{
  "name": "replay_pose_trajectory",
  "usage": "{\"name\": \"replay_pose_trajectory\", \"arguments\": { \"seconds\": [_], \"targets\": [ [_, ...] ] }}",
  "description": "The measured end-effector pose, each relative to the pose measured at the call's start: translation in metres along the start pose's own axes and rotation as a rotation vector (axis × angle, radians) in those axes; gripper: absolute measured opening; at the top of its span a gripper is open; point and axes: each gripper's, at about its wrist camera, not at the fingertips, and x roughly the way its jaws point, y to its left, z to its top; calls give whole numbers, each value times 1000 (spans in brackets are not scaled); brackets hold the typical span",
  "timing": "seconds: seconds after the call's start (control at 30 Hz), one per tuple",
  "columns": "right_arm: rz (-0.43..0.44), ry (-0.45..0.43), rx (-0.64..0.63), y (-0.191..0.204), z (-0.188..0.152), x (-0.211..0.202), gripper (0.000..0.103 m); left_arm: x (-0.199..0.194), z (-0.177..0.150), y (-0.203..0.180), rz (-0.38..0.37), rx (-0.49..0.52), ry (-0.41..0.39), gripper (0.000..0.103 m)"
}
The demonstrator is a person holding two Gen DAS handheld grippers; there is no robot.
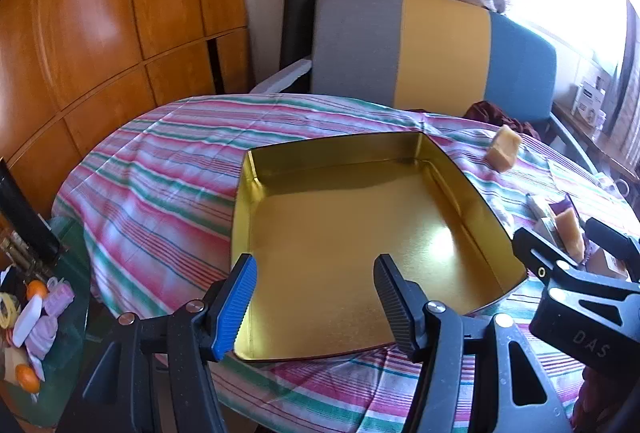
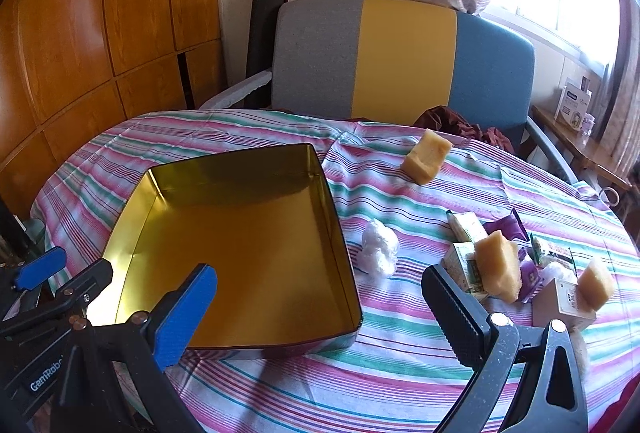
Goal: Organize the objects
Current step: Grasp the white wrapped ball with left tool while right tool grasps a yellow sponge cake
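An empty gold tin box (image 1: 340, 229) (image 2: 248, 249) lies on the striped tablecloth (image 2: 400, 373). My left gripper (image 1: 316, 299) hovers open over the tin's near edge, with nothing between its pads. My right gripper (image 2: 320, 313) stands wide open above the tin's near right corner, holding nothing. To the right lie three yellow spongy blocks (image 2: 426, 157) (image 2: 498, 267) (image 2: 596, 283), a white crumpled ball (image 2: 378, 247), small cartons (image 2: 464, 263) and purple packets (image 2: 506, 227). The right gripper's body (image 1: 576, 273) shows at the left wrist view's right edge.
A chair (image 2: 400, 57) with a grey, yellow and blue back stands behind the table, with dark red cloth (image 2: 460, 123) on its seat. Wooden cabinets (image 1: 100, 13) line the left. A low glass side table (image 1: 36, 313) with oranges and clutter sits at the lower left.
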Motion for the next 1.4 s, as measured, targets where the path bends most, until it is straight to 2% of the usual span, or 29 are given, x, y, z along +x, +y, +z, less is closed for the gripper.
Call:
{"name": "replay_pose_trajectory", "arguments": {
  "seconds": [0.2, 0.27, 0.57, 0.7, 0.87, 1.0, 1.1, 1.23, 1.3, 1.4],
  "targets": [
    [-13, 14, 10, -10, -2, 4, 103, 3, 0, -10, -60, 54, -8, 62],
    [-20, 20, 11, -13, -2, 6, 103, 4, -1, -13, -105, 75, -9, 61],
    [-64, 43, 53, -47, -3, 12, 103, 19, 1, -30, -193, 115, 53, 62],
    [-96, 63, 94, -78, -1, 15, 103, 23, 3, -44, -227, 171, 69, 62],
    [-152, 93, 168, -131, 0, 15, 103, 34, 16, -62, -328, 183, 149, 62],
    [-216, 78, 204, -174, 3, 8, 103, 40, 29, -85, -371, 224, 170, 62],
    [-237, 57, 218, -203, 4, 6, 103, 41, 44, -112, -415, 307, 153, 62],
    [-219, 37, 256, -233, 1, 10, 103, 50, 59, -152, -479, 458, 155, 62],
    [-195, 20, 288, -244, -3, 12, 103, 61, 64, -175, -522, 549, 176, 62],
    [-164, 19, 315, -250, -6, 20, 103, 81, 68, -205, -545, 656, 216, 60]
  ]
}}
